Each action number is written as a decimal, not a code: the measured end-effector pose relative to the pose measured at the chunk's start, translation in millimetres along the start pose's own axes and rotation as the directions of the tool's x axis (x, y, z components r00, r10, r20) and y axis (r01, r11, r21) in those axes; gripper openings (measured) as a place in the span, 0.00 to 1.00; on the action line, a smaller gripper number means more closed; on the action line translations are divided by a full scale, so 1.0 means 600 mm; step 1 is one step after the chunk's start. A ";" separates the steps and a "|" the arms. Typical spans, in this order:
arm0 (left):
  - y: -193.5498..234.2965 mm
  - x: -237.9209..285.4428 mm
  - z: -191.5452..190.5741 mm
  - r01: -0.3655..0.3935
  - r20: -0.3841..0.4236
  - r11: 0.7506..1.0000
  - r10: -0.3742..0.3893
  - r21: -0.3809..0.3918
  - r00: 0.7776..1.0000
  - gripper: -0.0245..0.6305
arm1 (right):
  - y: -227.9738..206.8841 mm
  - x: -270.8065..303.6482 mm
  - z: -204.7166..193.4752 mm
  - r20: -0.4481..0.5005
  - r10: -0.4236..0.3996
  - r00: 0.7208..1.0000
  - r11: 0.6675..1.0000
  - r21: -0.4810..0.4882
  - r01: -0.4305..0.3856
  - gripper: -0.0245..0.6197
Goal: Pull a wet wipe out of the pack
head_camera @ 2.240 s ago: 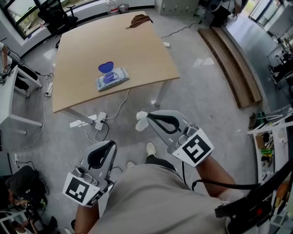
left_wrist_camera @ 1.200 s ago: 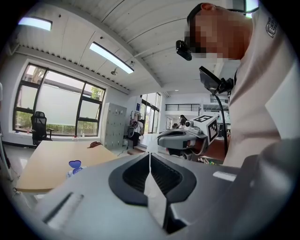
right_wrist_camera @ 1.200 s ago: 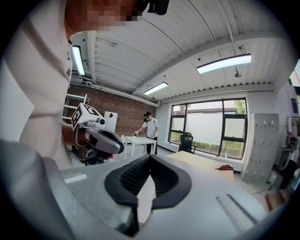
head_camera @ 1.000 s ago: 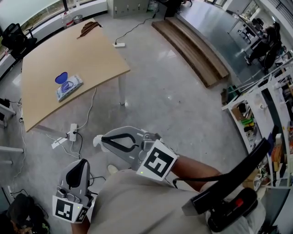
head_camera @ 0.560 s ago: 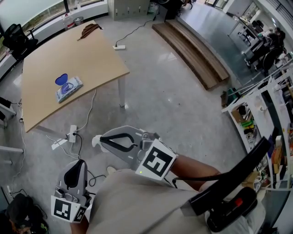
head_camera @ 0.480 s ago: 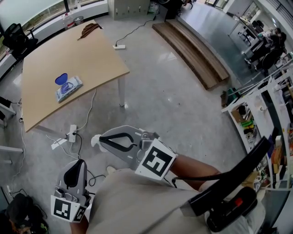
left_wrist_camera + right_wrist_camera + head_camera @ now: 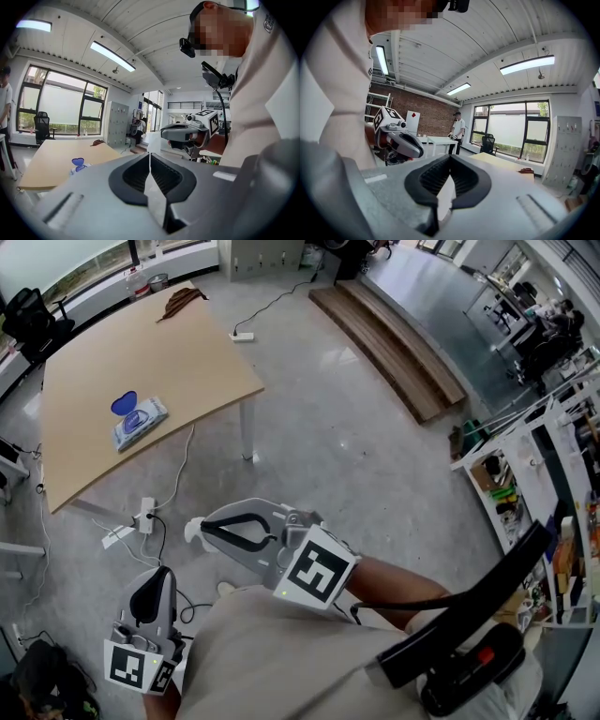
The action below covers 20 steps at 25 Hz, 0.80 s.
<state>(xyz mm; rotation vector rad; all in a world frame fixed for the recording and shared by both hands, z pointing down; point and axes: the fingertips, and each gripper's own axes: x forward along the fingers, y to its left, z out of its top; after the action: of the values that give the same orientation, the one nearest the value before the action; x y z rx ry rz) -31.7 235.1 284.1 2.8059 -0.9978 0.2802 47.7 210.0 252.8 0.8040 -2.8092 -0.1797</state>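
The wet wipe pack (image 7: 141, 420) lies on the wooden table (image 7: 187, 362) at the far left, its blue lid (image 7: 125, 403) flipped open. It also shows small in the left gripper view as the pack (image 7: 77, 164). My right gripper (image 7: 202, 527) is held over the floor close to my body, well away from the table, shut on a white wet wipe (image 7: 191, 530). That wipe (image 7: 445, 194) hangs between its jaws. My left gripper (image 7: 160, 571) is low at my left side, shut with nothing in it, its jaws meeting in the left gripper view (image 7: 150, 157).
A brown cloth (image 7: 181, 298) lies at the table's far end. A power strip and cables (image 7: 145, 512) trail on the floor under the table edge. Wooden planks (image 7: 394, 343) lie at the back, shelving (image 7: 525, 484) at the right. A person (image 7: 458, 129) stands far off.
Since 2.2 s ago my view has swung away and the table now sits farther off at the left. Over the last second the grippers barely moved; the wipe stays held.
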 end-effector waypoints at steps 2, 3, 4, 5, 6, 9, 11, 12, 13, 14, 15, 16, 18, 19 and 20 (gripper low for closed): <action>0.006 -0.001 -0.004 0.004 -0.002 1.000 -0.004 0.000 1.000 0.05 | 0.001 0.006 0.000 0.000 -0.004 1.000 1.000 -0.002 0.004 0.04; 0.009 -0.001 -0.005 0.007 -0.003 1.000 -0.007 0.001 1.000 0.05 | 0.001 0.009 0.001 -0.002 -0.006 1.000 1.000 -0.001 0.006 0.04; 0.012 -0.001 -0.005 0.010 -0.002 1.000 -0.010 0.000 1.000 0.05 | 0.002 0.012 0.002 -0.002 -0.006 1.000 1.000 -0.002 0.006 0.04; 0.015 -0.002 -0.005 0.014 -0.002 1.000 -0.014 0.000 1.000 0.05 | 0.002 0.016 0.004 -0.003 -0.006 1.000 1.000 -0.003 0.006 0.04; 0.018 -0.003 -0.004 0.017 -0.001 1.000 -0.017 -0.001 1.000 0.05 | 0.003 0.019 0.007 -0.002 -0.007 1.000 1.000 -0.005 0.006 0.04; 0.032 -0.006 -0.001 0.023 0.007 1.000 -0.023 -0.002 1.000 0.05 | 0.005 0.030 0.015 0.001 -0.012 1.000 1.000 -0.010 0.012 0.04; 0.045 -0.009 0.002 0.015 0.022 1.000 -0.015 0.000 1.000 0.05 | 0.008 0.042 0.016 0.000 -0.015 1.000 1.000 -0.010 0.015 0.04; 0.050 -0.012 0.000 0.016 0.023 1.000 -0.016 -0.001 1.000 0.05 | 0.010 0.047 0.016 -0.002 -0.015 1.000 1.000 -0.011 0.015 0.04; 0.052 -0.016 -0.004 0.022 0.018 1.000 -0.022 -0.003 1.000 0.05 | 0.012 0.051 0.016 -0.004 -0.016 1.000 1.000 -0.012 0.016 0.04; 0.054 -0.019 -0.008 0.028 0.012 1.000 -0.028 -0.006 1.000 0.05 | 0.013 0.054 0.016 -0.007 -0.016 1.000 1.000 -0.012 0.016 0.04; 0.055 -0.023 -0.009 0.031 0.010 0.999 -0.031 -0.009 0.999 0.05 | 0.015 0.056 0.018 -0.009 -0.017 1.000 1.000 -0.011 0.017 0.04; 0.056 -0.026 -0.010 0.032 0.009 0.999 -0.032 -0.011 0.999 0.05 | 0.018 0.058 0.019 -0.010 -0.017 1.000 1.000 -0.010 0.017 0.04; 0.065 -0.034 -0.014 0.033 0.010 0.999 -0.033 -0.015 0.999 0.05 | 0.022 0.068 0.022 -0.014 -0.018 1.000 1.000 -0.012 0.018 0.04; 0.073 -0.037 -0.017 0.035 0.011 0.999 -0.034 -0.016 0.999 0.05 | 0.024 0.077 0.022 -0.017 -0.018 1.000 1.000 -0.014 0.018 0.04; 0.083 -0.041 -0.021 0.037 0.011 0.999 -0.037 -0.017 0.999 0.05 | 0.025 0.088 0.021 -0.020 -0.019 1.000 1.000 -0.016 0.019 0.04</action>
<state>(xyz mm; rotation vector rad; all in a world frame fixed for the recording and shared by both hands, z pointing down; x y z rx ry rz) -83.7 214.0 294.8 2.8097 -0.9453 0.2506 -6.4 195.4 252.3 0.8244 -2.7789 -0.1955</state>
